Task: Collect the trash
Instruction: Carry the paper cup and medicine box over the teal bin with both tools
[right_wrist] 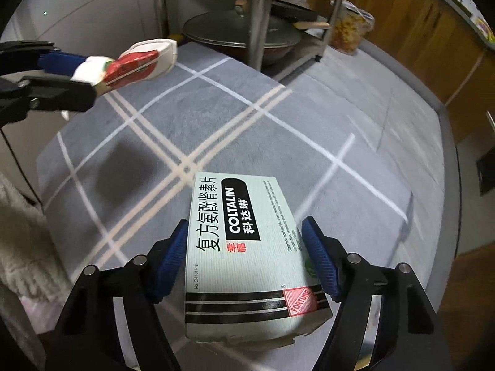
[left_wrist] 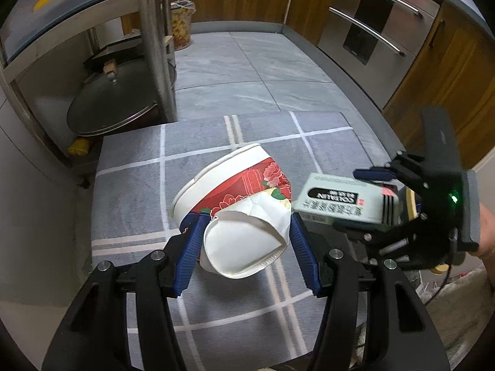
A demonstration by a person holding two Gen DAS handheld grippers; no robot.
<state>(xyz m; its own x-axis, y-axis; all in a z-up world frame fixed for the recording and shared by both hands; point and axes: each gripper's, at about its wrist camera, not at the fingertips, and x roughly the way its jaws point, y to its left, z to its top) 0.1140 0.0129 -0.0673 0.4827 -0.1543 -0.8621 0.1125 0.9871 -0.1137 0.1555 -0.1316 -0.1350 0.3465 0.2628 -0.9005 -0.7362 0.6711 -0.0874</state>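
The left gripper [left_wrist: 246,235] was clamped on a crushed paper cup [left_wrist: 235,213], its blue pads pressed into the flattened white base, the red floral rim pointing away and held clear of the floor. The right gripper [right_wrist: 247,259] had its blue pads against the two long sides of a Coltalin medicine box [right_wrist: 244,247] — a pale carton with black stripes and a red Fortune tag — and the box appeared lifted off the surface, so I judged the grip as made.

Below both lay a grey plaid mat [right_wrist: 216,130] with white and beige lines, spread on a grey tiled floor [left_wrist: 247,71]. Beyond it stood a metal rack [left_wrist: 154,43] with a lidded wok [left_wrist: 114,105] on its low shelf, and wooden cabinets [left_wrist: 439,71] lined the far side.

The step in hand looked like the pick-up, finished for both pieces. No bin or bag was plainly in view, so the next move called for finding the trash container and carrying both there without loosening either grip — the crumpled cup could slip.
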